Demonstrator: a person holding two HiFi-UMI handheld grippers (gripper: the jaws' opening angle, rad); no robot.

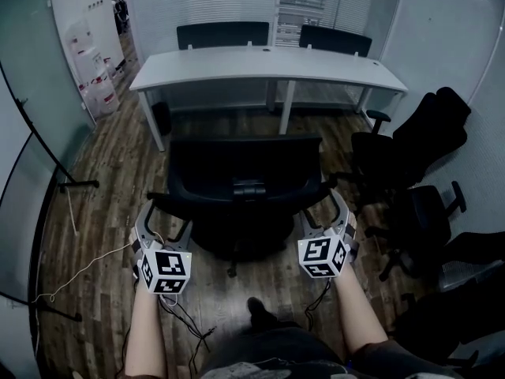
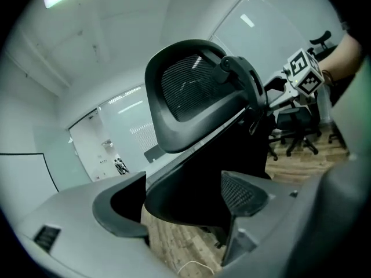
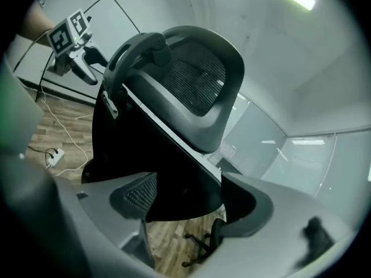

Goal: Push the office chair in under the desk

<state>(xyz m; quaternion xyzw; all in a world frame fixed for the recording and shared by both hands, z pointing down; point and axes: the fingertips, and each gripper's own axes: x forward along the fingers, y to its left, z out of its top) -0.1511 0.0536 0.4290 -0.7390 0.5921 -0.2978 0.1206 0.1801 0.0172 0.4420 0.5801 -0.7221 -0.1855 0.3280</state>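
A black office chair stands with its back toward me, in front of a long white desk; bare wood floor lies between them. My left gripper is at the chair's left rear edge by the armrest, and my right gripper is at its right rear edge. In the left gripper view the chair's mesh back rises above, and a dark chair part lies between the wide-apart jaws of the left gripper. The right gripper likewise straddles a dark edge below the back. Both grippers are open.
Two black chairs sit behind the desk. More black chairs crowd the right side against the wall. A glass wall and a stand's black legs line the left. A white cable trails on the floor there.
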